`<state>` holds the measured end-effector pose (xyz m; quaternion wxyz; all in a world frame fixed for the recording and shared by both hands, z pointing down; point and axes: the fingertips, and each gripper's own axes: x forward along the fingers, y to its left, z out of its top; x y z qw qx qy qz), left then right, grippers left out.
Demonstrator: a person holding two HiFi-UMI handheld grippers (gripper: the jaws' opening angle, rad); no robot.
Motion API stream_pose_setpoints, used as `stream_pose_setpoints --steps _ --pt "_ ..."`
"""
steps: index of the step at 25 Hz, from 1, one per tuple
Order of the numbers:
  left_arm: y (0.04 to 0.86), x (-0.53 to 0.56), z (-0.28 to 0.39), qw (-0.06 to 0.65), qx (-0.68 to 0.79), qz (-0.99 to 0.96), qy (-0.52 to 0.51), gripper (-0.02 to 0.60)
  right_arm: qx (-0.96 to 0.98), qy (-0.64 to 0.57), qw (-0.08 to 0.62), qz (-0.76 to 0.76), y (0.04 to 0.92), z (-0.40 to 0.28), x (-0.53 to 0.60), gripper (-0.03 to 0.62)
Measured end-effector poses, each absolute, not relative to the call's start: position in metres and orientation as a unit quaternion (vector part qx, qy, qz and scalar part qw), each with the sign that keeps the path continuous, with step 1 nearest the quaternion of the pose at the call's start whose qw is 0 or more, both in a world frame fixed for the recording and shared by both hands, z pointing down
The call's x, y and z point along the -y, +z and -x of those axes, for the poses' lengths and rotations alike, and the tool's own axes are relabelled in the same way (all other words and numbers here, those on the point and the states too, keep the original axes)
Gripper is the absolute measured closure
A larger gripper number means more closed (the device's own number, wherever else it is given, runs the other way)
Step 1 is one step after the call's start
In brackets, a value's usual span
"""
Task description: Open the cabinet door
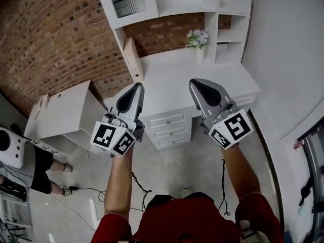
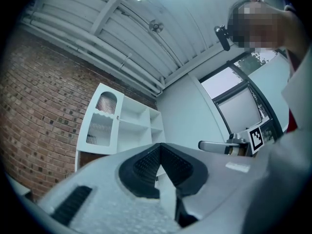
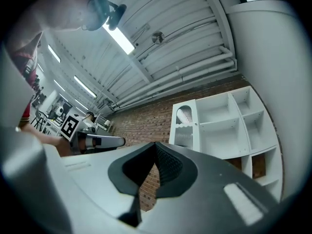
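The white hutch's cabinet door [image 1: 126, 4], with a ribbed glass pane, is shut at the hutch's upper left, against the brick wall. It also shows in the left gripper view as the cabinet door [image 2: 100, 126] and in the right gripper view as the cabinet door [image 3: 184, 126]. My left gripper [image 1: 135, 89] and right gripper [image 1: 198, 84] are held side by side in the air, well short of the desk. Both point toward the hutch and slightly upward. The left gripper [image 2: 159, 147] is shut with nothing in it. The right gripper [image 3: 156, 145] has its jaws together and holds nothing either.
A white desk [image 1: 172, 80] with a drawer stack [image 1: 167, 128] stands under the hutch. A vase of flowers [image 1: 197, 38] sits at the back right of the desk. A low white cabinet [image 1: 66, 110] is to the left. Another person [image 1: 45, 171] stands at lower left, and cables [image 1: 136, 184] lie on the floor.
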<state>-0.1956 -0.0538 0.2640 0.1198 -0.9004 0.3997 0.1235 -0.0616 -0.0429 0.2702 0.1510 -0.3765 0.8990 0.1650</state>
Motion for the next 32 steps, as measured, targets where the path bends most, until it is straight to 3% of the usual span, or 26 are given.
stream_pose_setpoints --steps 14,32 --pt "0.260 0.178 0.169 0.123 -0.389 0.904 0.125 0.580 -0.896 0.148 0.147 0.391 0.268 0.024 0.159 0.582" --pt "0.193 0.422 0.176 0.168 -0.377 0.901 0.137 0.580 -0.901 0.162 0.153 0.372 0.206 0.046 0.403 0.582"
